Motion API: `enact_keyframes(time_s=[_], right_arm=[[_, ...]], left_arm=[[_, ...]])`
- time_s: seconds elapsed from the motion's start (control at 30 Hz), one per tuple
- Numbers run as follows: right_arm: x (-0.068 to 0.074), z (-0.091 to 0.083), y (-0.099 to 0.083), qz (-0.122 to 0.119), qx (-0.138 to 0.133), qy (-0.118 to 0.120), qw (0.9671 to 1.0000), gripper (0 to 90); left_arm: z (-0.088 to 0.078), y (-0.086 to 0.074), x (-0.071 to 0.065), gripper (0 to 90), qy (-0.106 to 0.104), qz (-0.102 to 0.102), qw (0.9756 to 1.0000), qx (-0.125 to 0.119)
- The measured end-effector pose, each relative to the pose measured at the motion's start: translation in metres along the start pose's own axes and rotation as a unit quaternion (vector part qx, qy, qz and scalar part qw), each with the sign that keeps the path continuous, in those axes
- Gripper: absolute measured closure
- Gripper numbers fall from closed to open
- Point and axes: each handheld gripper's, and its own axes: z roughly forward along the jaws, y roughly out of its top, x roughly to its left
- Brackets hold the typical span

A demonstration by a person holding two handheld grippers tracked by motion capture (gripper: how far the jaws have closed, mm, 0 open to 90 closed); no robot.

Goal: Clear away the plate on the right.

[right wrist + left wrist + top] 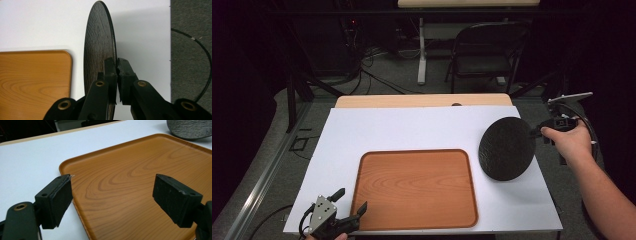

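A round black plate (506, 148) with a rough, grained surface hangs tilted above the table's right side, to the right of the wooden tray (414, 187). My right gripper (534, 133) is shut on the plate's right rim, a hand behind it. Seen from the right gripper view, the black plate (98, 47) stands edge-on with both pads pinching its rim at my right gripper (117, 65). My left gripper (349, 199) rests open at the tray's near left corner. In the left gripper view my left gripper (112, 197) has nothing between its jaws, over the tray (140, 185).
A white sheet (412, 127) covers the table, and the tray lies on its near half. Behind the table stand a folding chair (489, 52) and a desk leg (422, 55) with cables on the floor. The table's right edge lies just under the plate.
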Motion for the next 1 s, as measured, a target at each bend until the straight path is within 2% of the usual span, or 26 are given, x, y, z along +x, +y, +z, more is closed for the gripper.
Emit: enact_keyframes(time_s=[0.23, 0.4, 0.47, 0.5, 0.53, 0.6, 0.63, 0.67, 0.7, 0.73, 0.77, 0.8, 0.83, 0.87, 0.9, 0.93, 1.0], right_arm=[[0.001, -0.020, -0.001, -0.002, -0.008, 0.006, 1.0000, 86.8], [0.010, -0.021, -0.004, -0.014, -0.006, 0.022, 0.9996, 86.8], [0.027, -0.018, -0.005, -0.029, 0.002, 0.039, 0.9988, 86.8], [0.027, -0.018, -0.005, -0.029, 0.002, 0.039, 0.9988, 86.8], [0.041, -0.014, -0.007, -0.044, 0.005, 0.049, 0.9978, 86.7], [0.046, -0.012, -0.007, -0.050, 0.007, 0.053, 0.9973, 86.7], [0.054, -0.009, -0.008, -0.055, 0.009, 0.059, 0.9967, 86.7], [0.071, 0.000, -0.009, -0.071, 0.021, 0.074, 0.9945, 86.5], [0.071, 0.000, -0.009, -0.071, 0.021, 0.074, 0.9945, 86.5], [0.089, 0.010, -0.011, -0.083, 0.029, 0.088, 0.9922, 86.4], [0.098, 0.015, -0.013, -0.091, 0.032, 0.094, 0.9908, 86.4], [0.098, 0.015, -0.013, -0.091, 0.032, 0.094, 0.9908, 86.4], [0.115, 0.024, -0.015, -0.105, 0.041, 0.109, 0.9876, 86.4], [0.115, 0.024, -0.015, -0.105, 0.041, 0.109, 0.9876, 86.4], [0.121, 0.027, -0.016, -0.110, 0.044, 0.114, 0.9863, 86.3], [0.140, 0.038, -0.020, -0.127, 0.052, 0.132, 0.9818, 86.3], [0.156, 0.047, -0.023, -0.137, 0.056, 0.149, 0.9777, 86.2]], left_arm=[[0.001, 0.000, 0.000, 16.3, -0.001, 0.000, 1.0000, 0.001], [0.000, 0.000, 0.000, 16.3, 0.000, -0.003, 1.0000, 0.001], [0.001, 0.000, 0.000, 16.3, 0.000, -0.005, 1.0000, -0.001], [0.000, 0.000, 0.000, 16.3, 0.000, -0.004, 1.0000, -0.001], [0.000, 0.000, 0.000, 16.3, 0.000, -0.002, 1.0000, 0.000], [0.000, 0.000, 0.000, 16.3, -0.001, -0.002, 1.0000, 0.000], [0.000, 0.000, 0.000, 16.3, -0.001, -0.002, 1.0000, 0.000], [0.000, 0.000, 0.000, 16.3, -0.001, -0.002, 1.0000, 0.000], [0.000, 0.000, 0.000, 16.3, -0.001, -0.002, 1.0000, 0.000], [0.000, 0.000, 0.000, 16.3, -0.004, -0.002, 1.0000, -0.002], [0.000, 0.000, 0.000, 16.3, -0.004, -0.002, 1.0000, -0.002], [0.000, 0.000, 0.000, 16.3, -0.004, -0.002, 1.0000, -0.002], [0.000, 0.000, 0.000, 16.3, -0.004, -0.001, 1.0000, -0.002], [0.000, 0.000, 0.000, 16.3, -0.004, -0.001, 1.0000, -0.002], [0.000, 0.000, 0.000, 16.3, -0.002, 0.000, 1.0000, -0.001], [0.000, 0.000, 0.000, 16.3, -0.003, 0.000, 1.0000, 0.000], [0.000, 0.000, 0.000, 16.3, -0.005, 0.000, 1.0000, -0.002]])
